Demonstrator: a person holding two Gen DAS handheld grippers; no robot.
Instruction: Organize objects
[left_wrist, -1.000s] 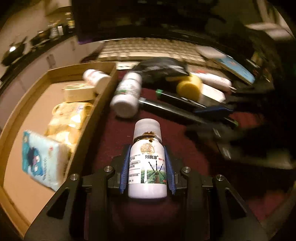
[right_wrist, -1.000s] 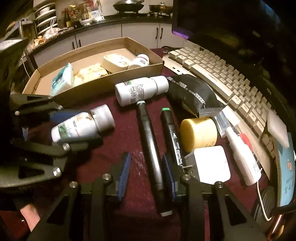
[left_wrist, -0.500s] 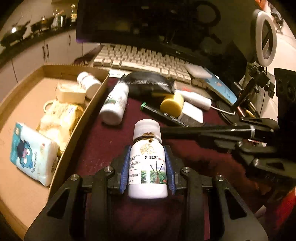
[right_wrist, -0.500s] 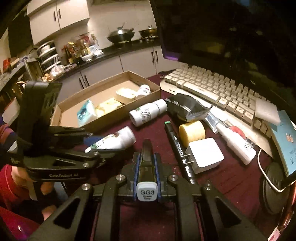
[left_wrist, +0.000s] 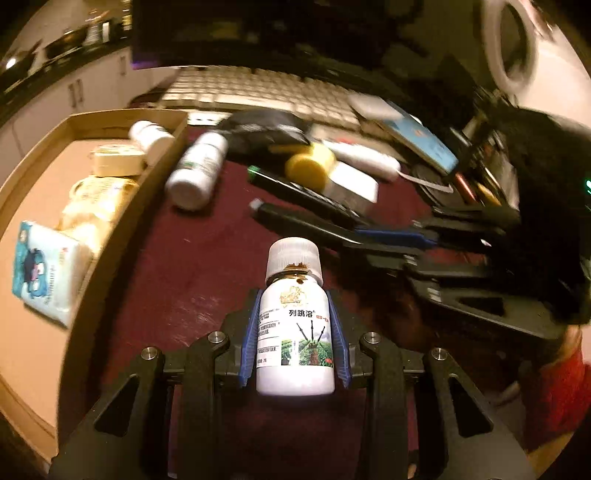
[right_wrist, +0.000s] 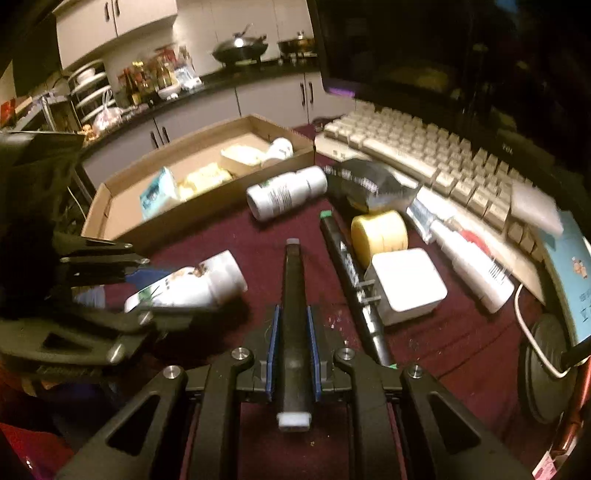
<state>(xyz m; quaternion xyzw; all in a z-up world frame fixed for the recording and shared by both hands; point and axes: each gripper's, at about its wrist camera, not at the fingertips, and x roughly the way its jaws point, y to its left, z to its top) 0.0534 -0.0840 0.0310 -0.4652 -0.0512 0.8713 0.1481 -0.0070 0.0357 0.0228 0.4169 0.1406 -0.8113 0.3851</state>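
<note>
My left gripper (left_wrist: 294, 332) is shut on a small white bottle (left_wrist: 295, 332) with a picture label and clear cap, held above the dark red cloth. The same bottle (right_wrist: 192, 286) shows at the left of the right wrist view, in the left gripper (right_wrist: 122, 288). My right gripper (right_wrist: 292, 347) is shut on a black marker (right_wrist: 293, 321), which points away along the fingers. In the left wrist view that marker (left_wrist: 295, 221) sticks out leftward from the right gripper (left_wrist: 384, 236). A cardboard tray (right_wrist: 199, 212) lies left of the cloth, holding a tissue pack (left_wrist: 42, 271), snack packets and a small white bottle (left_wrist: 149, 136).
On the cloth lie a large white bottle (right_wrist: 284, 192), a second marker (right_wrist: 351, 280), a yellow roll (right_wrist: 380, 232), a white charger (right_wrist: 406, 284), a black pouch (right_wrist: 365, 181) and a white tube (right_wrist: 472, 266). A keyboard (right_wrist: 424, 155) and a monitor stand behind.
Both grippers have lifted and swung with their loads. The right gripper, open around the marker a second ago, closed on it and raised it off the cloth.
</note>
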